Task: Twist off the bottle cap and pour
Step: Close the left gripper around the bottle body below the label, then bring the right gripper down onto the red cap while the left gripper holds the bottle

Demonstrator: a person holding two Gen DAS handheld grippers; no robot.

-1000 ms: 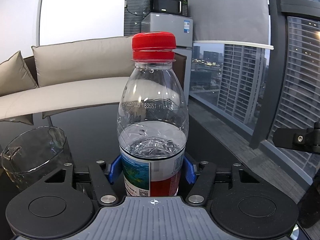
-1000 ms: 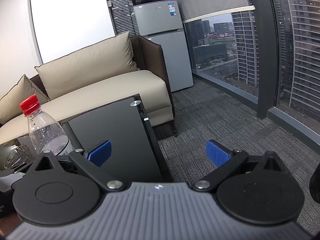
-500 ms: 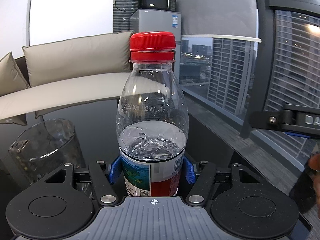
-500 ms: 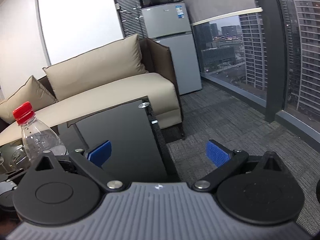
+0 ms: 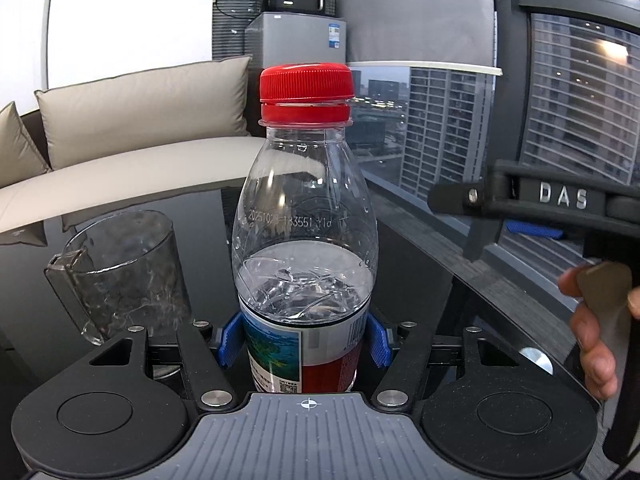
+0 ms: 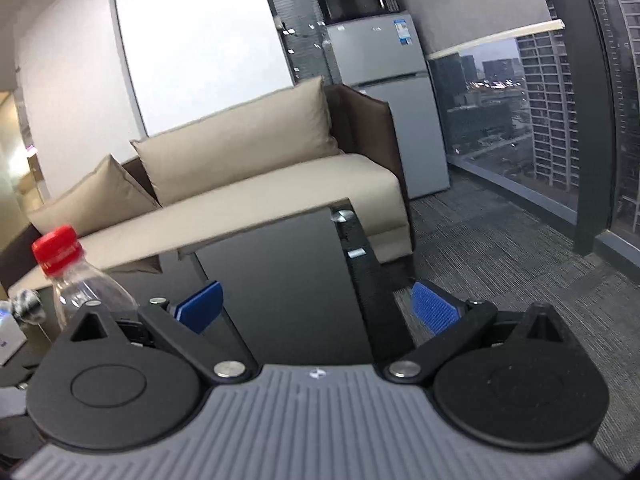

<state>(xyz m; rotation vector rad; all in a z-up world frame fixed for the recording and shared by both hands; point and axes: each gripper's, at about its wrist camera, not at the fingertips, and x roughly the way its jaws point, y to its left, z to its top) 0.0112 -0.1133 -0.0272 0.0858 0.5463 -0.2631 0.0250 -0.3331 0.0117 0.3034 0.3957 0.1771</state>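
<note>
A clear plastic bottle (image 5: pixel 304 248), about half full of water, stands upright with its red cap (image 5: pixel 306 82) screwed on. My left gripper (image 5: pixel 304 340) is shut on the bottle's labelled lower part, blue pads on both sides. A clear glass pitcher (image 5: pixel 120 272) stands left of the bottle on the black glass table (image 5: pixel 200 216). My right gripper (image 6: pixel 316 308) is open and empty, to the right of the bottle and about level with its shoulder; it shows at the right of the left wrist view (image 5: pixel 532 216). The bottle (image 6: pixel 80 280) is at the far left of the right wrist view.
A beige sofa (image 6: pixel 260 184) with cushions runs behind the table. A grey fridge (image 6: pixel 384 92) with a microwave on top stands in the corner. The table's right edge (image 6: pixel 352 256) drops to grey carpet beside a glass wall.
My right gripper has risen and swung left toward the bottle, coming further into the left wrist view. The left gripper keeps its hold on the bottle, slightly turned.
</note>
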